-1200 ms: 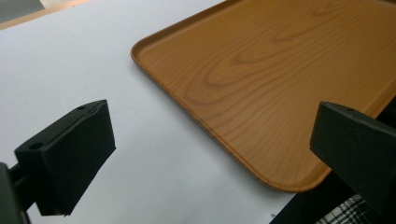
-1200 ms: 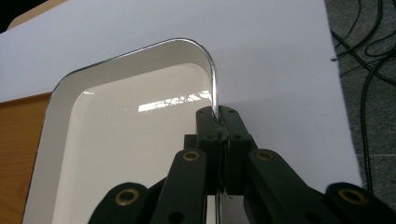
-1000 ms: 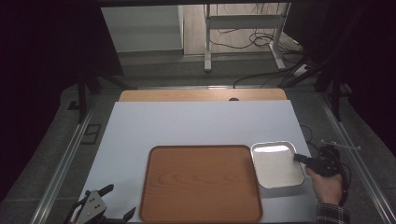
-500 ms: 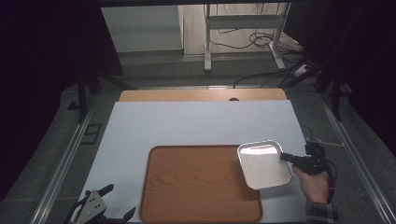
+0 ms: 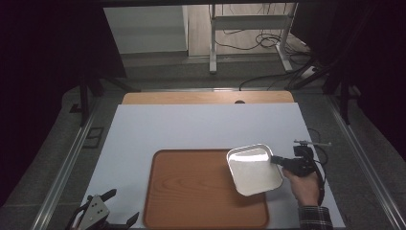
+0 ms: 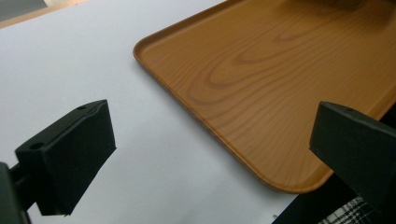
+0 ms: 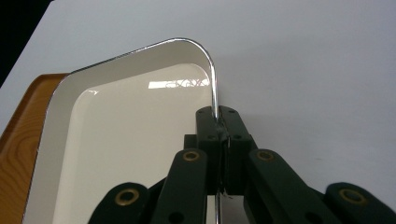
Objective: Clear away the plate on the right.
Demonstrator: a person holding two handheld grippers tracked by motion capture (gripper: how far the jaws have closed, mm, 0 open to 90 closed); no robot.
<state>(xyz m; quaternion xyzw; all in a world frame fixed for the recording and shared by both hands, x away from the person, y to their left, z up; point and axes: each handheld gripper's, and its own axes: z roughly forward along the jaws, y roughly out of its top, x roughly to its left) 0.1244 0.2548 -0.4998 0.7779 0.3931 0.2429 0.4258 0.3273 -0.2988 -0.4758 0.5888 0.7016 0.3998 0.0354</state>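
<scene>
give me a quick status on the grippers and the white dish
Right gripper shut on white dish rim, dish half over wooden tray. Left gripper open, holding nothing, near tray corner. Nothing on tray in the way.

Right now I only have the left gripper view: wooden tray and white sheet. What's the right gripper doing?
Observer: The right gripper is shut on the rim of a white enamel dish.
Operator: Where is the dish?
Observer: Partly above the wooden tray, at its right edge; I can't tell if it touches.
Operator: Anything in the dish?
Observer: No, the right gripper view shows a bare glossy inside.
</scene>
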